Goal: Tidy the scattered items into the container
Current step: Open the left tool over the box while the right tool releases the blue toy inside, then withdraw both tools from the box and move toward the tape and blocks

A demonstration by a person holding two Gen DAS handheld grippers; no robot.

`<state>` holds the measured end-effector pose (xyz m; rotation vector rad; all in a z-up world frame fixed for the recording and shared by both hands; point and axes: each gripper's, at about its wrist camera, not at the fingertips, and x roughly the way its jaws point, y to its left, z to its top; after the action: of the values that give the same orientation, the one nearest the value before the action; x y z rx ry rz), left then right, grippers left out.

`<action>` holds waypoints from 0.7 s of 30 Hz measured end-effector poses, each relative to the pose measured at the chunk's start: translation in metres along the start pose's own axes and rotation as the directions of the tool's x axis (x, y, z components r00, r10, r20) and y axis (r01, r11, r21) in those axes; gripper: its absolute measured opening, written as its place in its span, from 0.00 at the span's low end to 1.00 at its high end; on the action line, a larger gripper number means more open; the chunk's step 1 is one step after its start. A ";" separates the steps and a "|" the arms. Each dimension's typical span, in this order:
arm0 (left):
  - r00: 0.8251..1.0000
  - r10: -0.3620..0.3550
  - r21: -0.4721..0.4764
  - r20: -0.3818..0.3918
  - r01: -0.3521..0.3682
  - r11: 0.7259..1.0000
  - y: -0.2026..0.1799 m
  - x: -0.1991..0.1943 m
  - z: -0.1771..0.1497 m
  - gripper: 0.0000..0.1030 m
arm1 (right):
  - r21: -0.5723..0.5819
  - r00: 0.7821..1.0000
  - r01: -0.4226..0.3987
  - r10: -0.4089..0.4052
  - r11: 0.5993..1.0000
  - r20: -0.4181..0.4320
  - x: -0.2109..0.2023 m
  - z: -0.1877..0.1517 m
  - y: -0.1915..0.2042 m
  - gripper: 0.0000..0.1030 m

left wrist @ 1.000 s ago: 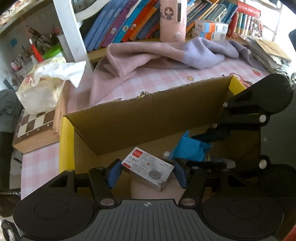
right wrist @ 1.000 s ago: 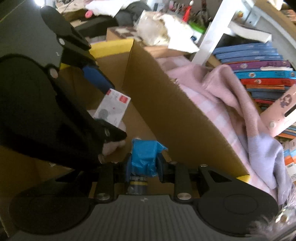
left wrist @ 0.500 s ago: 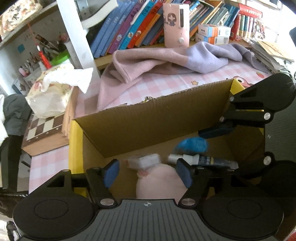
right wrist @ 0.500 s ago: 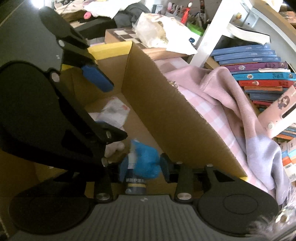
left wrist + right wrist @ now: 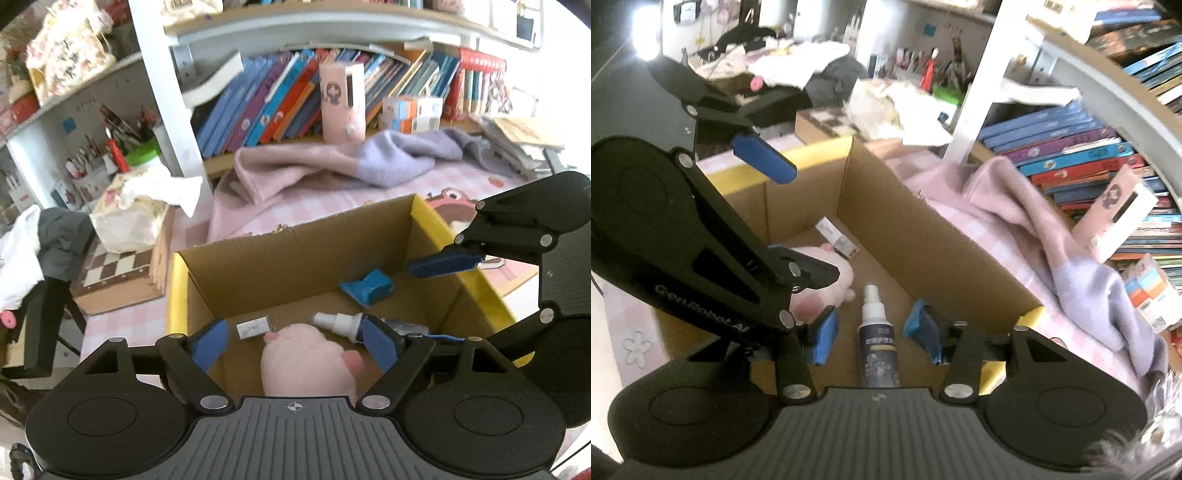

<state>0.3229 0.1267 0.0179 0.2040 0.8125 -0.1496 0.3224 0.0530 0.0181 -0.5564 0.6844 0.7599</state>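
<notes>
An open cardboard box [image 5: 295, 266] with yellow edges holds a pink plush toy [image 5: 310, 362], a small white staple box [image 5: 254, 328], a white-capped spray bottle [image 5: 340, 322] and a blue packet [image 5: 367, 286]. My left gripper [image 5: 295, 343] is open and empty above the box. My right gripper [image 5: 879, 330] is open and empty above the spray bottle [image 5: 877, 332]. The blue packet [image 5: 916, 319] lies by its right finger. The plush [image 5: 820, 284] and staple box [image 5: 836, 236] lie further in.
A pink and lilac blanket [image 5: 332, 170] lies behind the box on a pink checked cloth. A chessboard box [image 5: 118, 273] with a tissue bag [image 5: 136, 210] stands to the left. A shelf of books [image 5: 295, 103] and a pink device [image 5: 342, 103] stand at the back.
Both grippers opened and rose. The staple box dropped from the left gripper and the blue packet from the right; both now lie in the box.
</notes>
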 end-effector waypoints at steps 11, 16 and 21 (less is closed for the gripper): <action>0.992 0.048 -0.051 0.118 -0.042 0.998 -0.010 -0.079 -0.033 0.85 | 0.056 0.987 0.088 -0.095 0.995 0.129 -0.076 -0.019 0.030 0.54; 0.988 0.077 -0.062 0.136 -0.069 0.996 -0.016 -0.111 -0.060 0.86 | 0.119 0.974 0.125 -0.144 0.985 0.175 -0.109 -0.036 0.044 0.55; 0.986 0.096 -0.089 0.138 -0.084 0.992 -0.025 -0.135 -0.087 0.86 | 0.191 0.964 0.140 -0.178 0.971 0.196 -0.137 -0.055 0.058 0.55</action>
<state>0.1649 0.1303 0.0553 0.1493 0.6646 -0.0445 0.1855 -0.0080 0.0700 -0.3573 0.4956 0.5904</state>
